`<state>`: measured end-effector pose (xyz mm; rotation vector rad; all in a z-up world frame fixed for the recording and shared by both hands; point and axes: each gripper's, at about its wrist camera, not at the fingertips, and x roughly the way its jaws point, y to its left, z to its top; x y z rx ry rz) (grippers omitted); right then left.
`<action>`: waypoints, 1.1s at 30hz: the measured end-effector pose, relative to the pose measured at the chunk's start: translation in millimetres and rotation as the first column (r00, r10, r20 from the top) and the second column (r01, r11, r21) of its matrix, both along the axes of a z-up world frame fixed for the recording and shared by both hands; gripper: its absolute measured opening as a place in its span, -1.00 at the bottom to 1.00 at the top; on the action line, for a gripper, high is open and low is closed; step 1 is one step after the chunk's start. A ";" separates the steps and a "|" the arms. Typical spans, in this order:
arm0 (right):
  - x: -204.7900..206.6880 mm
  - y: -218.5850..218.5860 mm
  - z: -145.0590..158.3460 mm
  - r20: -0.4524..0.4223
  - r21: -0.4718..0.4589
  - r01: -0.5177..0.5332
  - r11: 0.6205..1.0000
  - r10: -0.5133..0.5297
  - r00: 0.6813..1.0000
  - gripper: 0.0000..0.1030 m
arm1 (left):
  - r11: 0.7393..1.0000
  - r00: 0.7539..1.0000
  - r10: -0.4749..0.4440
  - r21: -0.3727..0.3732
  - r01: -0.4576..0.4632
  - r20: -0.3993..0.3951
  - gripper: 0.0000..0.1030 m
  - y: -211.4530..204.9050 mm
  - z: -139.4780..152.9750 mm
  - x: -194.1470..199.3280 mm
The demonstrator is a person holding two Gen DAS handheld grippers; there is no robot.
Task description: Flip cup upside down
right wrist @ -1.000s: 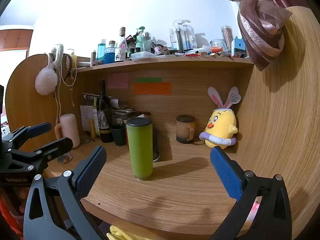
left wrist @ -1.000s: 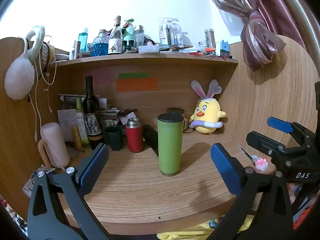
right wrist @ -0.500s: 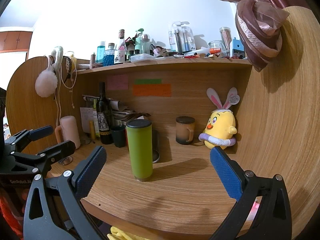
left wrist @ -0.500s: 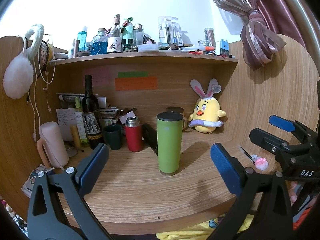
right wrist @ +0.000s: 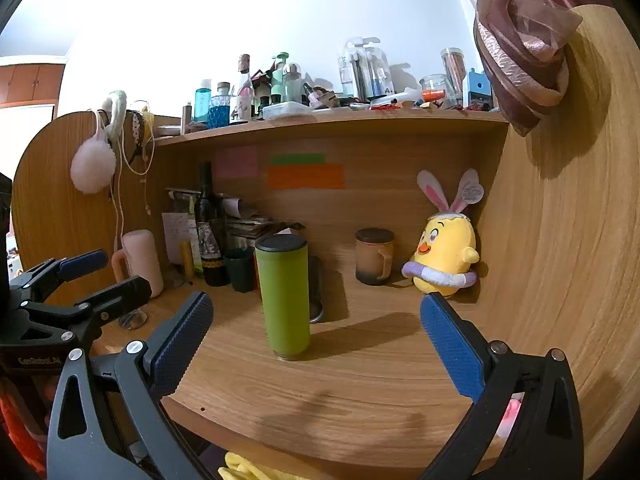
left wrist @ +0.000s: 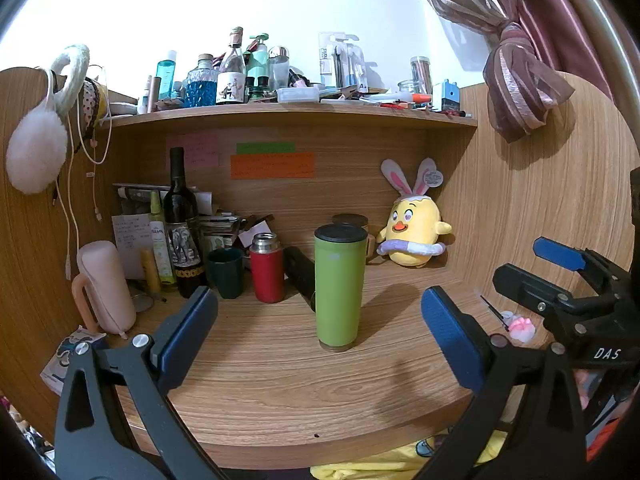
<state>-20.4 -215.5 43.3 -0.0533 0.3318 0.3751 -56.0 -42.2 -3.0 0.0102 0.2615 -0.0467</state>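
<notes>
A tall green cup point(left wrist: 339, 288) with a black lid stands upright in the middle of the wooden desk point(left wrist: 280, 392); it also shows in the right wrist view point(right wrist: 284, 298). My left gripper point(left wrist: 320, 336) is open and empty, just short of the cup, with the cup between its fingers' lines. My right gripper point(right wrist: 316, 344) is open and empty, also in front of the cup. The right gripper shows at the right edge of the left wrist view point(left wrist: 560, 276), and the left gripper shows at the left of the right wrist view point(right wrist: 80, 280).
Behind the cup stand a red flask point(left wrist: 267, 267), a dark green mug point(left wrist: 226, 273), a wine bottle point(left wrist: 182, 224), a brown lidded mug point(right wrist: 374, 256) and a yellow plush chick point(left wrist: 414, 236). A pink case point(left wrist: 106, 286) stands at left. A cluttered shelf point(left wrist: 296, 114) runs above.
Both grippers have drifted slightly; the cup sits a little lower and closer in both views. The cup itself has not moved and both grippers stay open.
</notes>
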 end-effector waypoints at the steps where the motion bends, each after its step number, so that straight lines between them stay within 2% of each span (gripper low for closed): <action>1: -0.4 0.4 0.1 0.000 0.000 -0.001 1.000 0.001 1.000 1.00 | 1.000 1.000 -0.001 0.000 0.001 0.000 1.00 -0.6 -0.4 0.1; 16: -1.0 1.0 0.4 0.001 0.001 0.000 1.000 0.000 1.000 1.00 | 1.000 1.000 -0.014 0.006 0.014 0.013 1.00 -10.6 -0.5 -5.7; 33: -2.5 2.4 1.3 0.004 0.002 0.002 1.000 -0.002 1.000 1.00 | 0.999 0.999 -0.029 -0.017 0.029 -0.016 1.00 -6.4 -0.7 -1.1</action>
